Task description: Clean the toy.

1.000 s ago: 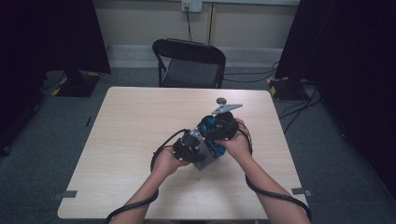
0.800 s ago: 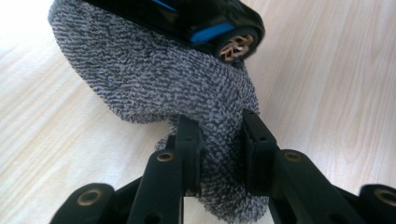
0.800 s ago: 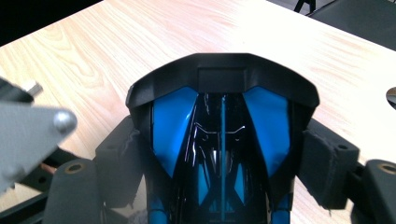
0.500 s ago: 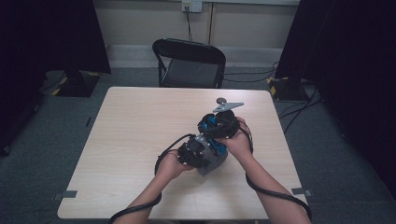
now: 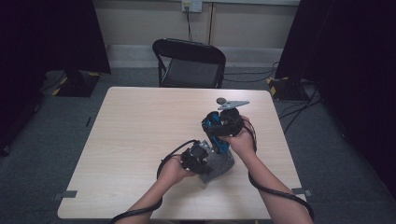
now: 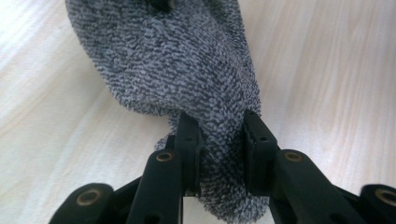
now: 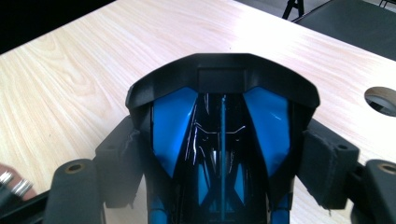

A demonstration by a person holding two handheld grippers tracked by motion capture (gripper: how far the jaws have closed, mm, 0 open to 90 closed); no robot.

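While the left tool [image 6: 219,144] pinches the grey cloth [image 6: 177,60], the right tool [image 7: 219,154] clamps the blue-and-black object [image 7: 219,121].

Black claws [image 6: 219,154] with brass-coloured pivot screws — looping black cables, bare forearms, no sleeves.

Towel [image 5: 218,164] lies on table [image 5: 140,140], front-right of centre. Left gripper [image 5: 198,158] at its left edge, right gripper [image 5: 219,133] just behind it with the toy car [image 5: 215,128] above the towel. Folding chair [image 5: 189,63] behind table's far edge. Table hole [image 7: 382,99] right of car.
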